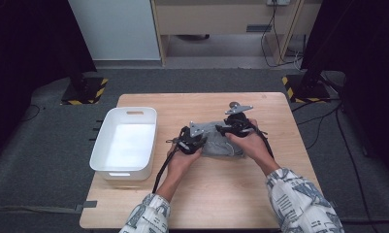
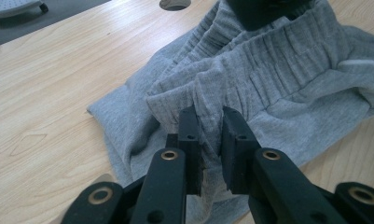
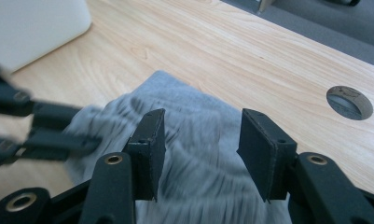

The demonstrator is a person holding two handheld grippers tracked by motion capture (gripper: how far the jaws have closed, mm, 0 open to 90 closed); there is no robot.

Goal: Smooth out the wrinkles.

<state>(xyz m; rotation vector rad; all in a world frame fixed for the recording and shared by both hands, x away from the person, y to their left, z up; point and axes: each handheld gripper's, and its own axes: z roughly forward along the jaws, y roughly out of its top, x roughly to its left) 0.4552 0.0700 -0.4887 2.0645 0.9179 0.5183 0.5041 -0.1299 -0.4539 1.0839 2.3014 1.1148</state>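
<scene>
Wooden table point(image 1: 148, 204) is seen bearing a white bin point(image 1: 125, 141) at left. Grey garment point(image 2: 278, 88) lies bunched mid-table. Left gripper point(image 2: 208, 135) is clamped on its ribbed fold; right gripper point(image 3: 201, 140) is held apart above it.

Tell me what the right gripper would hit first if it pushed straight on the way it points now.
Most likely the grey garment: the right gripper stands open just over its ribbed cloth. Past that lies the wooden table; depth is blurred.

Patterned white sleeves point(image 1: 299, 201), black grippers point(image 1: 189, 141)
</scene>
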